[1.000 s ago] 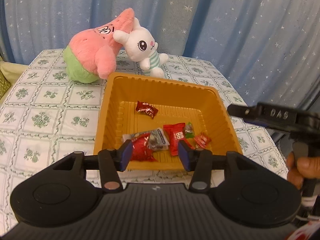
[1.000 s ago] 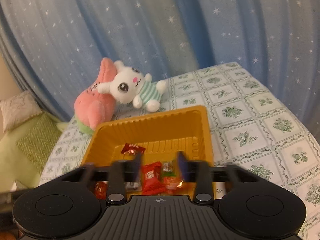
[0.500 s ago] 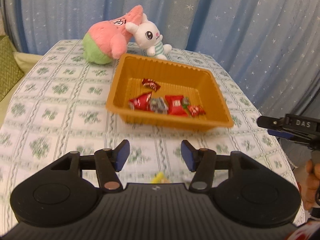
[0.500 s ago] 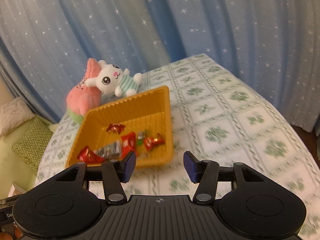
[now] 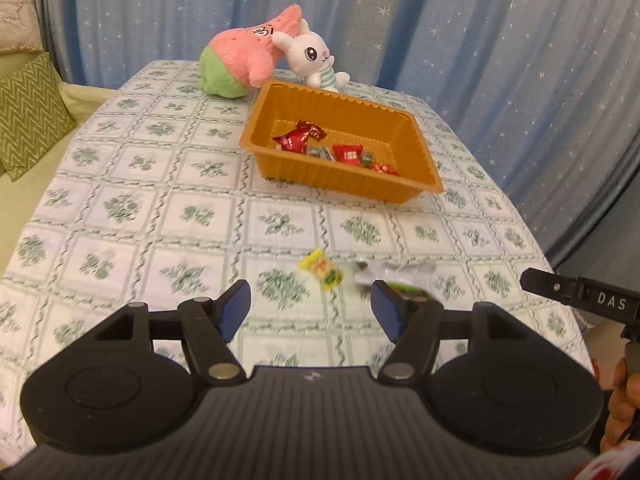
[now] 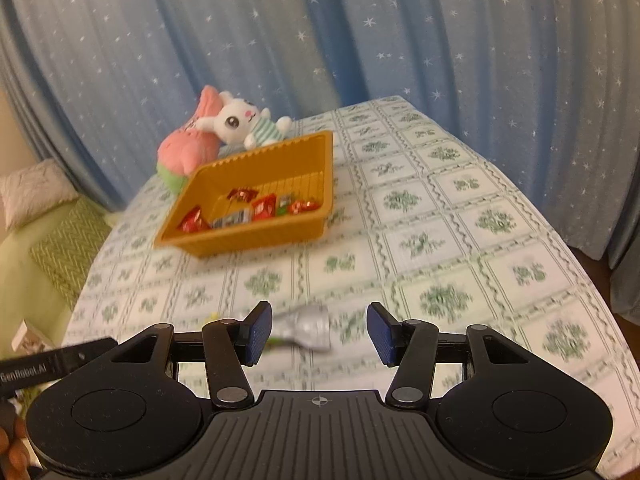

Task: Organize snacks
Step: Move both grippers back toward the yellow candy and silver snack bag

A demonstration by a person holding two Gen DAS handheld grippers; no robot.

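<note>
An orange tray at the far middle of the table holds several wrapped snacks, mostly red. A yellow-green snack and a silver-wrapped snack lie on the tablecloth near the front edge. My left gripper is open and empty, just short of the yellow-green snack. My right gripper is open and empty, with the silver snack lying between its fingers on the cloth.
A pink starfish plush and a white rabbit plush sit behind the tray. Blue starry curtains hang behind. A green sofa with cushions stands left of the table. The table's edge drops off at right.
Both grippers have pulled back from the tray toward the table's front edge. The yellow-green and silver snacks near the front have come into view between the fingers.
</note>
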